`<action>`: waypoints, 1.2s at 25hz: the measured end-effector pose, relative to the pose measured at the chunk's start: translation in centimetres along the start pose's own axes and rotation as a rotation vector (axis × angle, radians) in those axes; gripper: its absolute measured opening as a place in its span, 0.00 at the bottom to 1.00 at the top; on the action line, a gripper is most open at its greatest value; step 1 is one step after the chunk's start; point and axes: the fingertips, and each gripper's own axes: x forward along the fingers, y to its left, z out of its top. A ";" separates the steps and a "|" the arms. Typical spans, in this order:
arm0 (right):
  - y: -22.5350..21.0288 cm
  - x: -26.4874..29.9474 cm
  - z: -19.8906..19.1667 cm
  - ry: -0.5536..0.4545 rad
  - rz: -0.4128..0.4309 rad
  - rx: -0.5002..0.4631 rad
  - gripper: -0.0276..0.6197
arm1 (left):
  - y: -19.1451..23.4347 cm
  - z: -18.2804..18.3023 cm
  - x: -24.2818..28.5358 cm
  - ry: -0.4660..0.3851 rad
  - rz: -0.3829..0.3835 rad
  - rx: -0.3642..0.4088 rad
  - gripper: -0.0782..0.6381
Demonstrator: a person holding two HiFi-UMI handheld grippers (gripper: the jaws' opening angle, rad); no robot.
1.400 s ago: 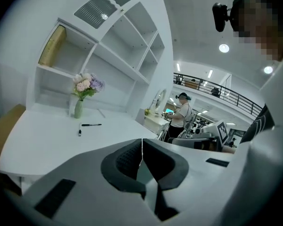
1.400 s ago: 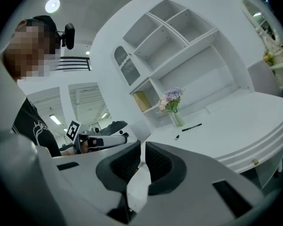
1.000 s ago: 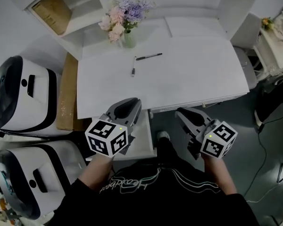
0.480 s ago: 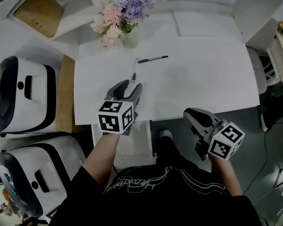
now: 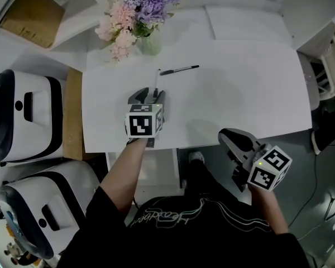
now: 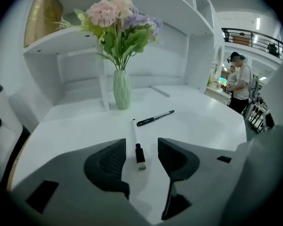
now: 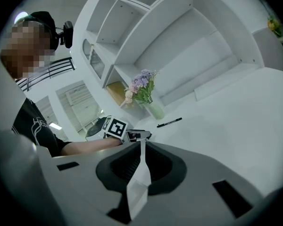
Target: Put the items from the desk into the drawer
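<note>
Head view only: drawer (image 5: 163,169) pulled out under the desk's (image 5: 240,94) near edge; R gripper (image 5: 229,137) off the desk, near right.

L gripper view only: marker (image 6: 137,145) end sits between the jaws.

R gripper view only: L gripper (image 7: 140,136) side-on, low over the desk.

Marker: thin white barrel, black band, pale tip. Lies near-to-far on the desk, left of centre. Black pen (image 6: 154,118) is angled just beyond it; flower vase (image 6: 121,89) farther back.

L gripper: jaws wide, just been opening, straddling the marker's near end, pads clear of it, so nothing gripped.

R gripper: jaws closed to a thin slit, nothing seen in them.
</note>
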 end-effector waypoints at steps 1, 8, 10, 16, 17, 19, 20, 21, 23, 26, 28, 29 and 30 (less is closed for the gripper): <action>-0.1 0.0 -0.1 0.001 -0.001 0.004 0.14 | 0.1 -0.2 0.5 0.014 0.006 0.000 0.42; -0.8 -0.6 -1.0 0.009 -0.017 0.024 0.14 | 0.3 -1.5 1.8 0.083 0.017 -0.009 0.35; -0.7 -0.8 -1.1 0.008 -0.019 0.028 0.14 | 0.2 -1.6 1.9 0.089 0.012 -0.018 0.34; -0.2 -1.5 -1.6 0.001 -0.025 0.028 0.14 | -0.6 -1.9 2.1 0.113 0.000 -0.054 0.23; -0.1 -1.8 -1.7 -0.001 -0.027 0.028 0.14 | -0.6 -1.9 2.0 0.112 0.002 -0.057 0.23; 0.0 -2.2 -1.8 -0.006 -0.031 0.029 0.14 | -0.6 -1.9 1.9 0.111 0.005 -0.064 0.21; 0.1 -2.4 -2.0 -0.008 -0.034 0.029 0.14 | -0.5 -2.0 1.8 0.111 0.005 -0.069 0.21; 0.2 -2.6 -2.1 -0.009 -0.036 0.028 0.14 | -0.5 -2.0 1.7 0.111 0.006 -0.075 0.21; 0.6 -3.0 -2.3 -0.013 -0.038 0.027 0.14 | -0.3 -2.1 1.2 0.105 0.008 -0.091 0.21; 1.4 -3.4 -2.5 -0.020 -0.034 0.022 0.14 | -0.3 -2.2 -0.2 0.089 0.008 -0.116 0.21; 2.2 -3.6 -2.6 -0.024 -0.028 0.016 0.14 | -0.4 -2.3 -1.6 0.077 0.002 -0.119 0.21; 2.7 -3.6 -2.7 -0.026 -0.025 0.012 0.14 | -0.4 -2.4 -2.3 0.070 -0.001 -0.118 0.21; 3.2 -3.6 -2.8 -0.027 -0.020 0.007 0.14 | -0.5 -2.6 -3.1 0.062 -0.005 -0.117 0.21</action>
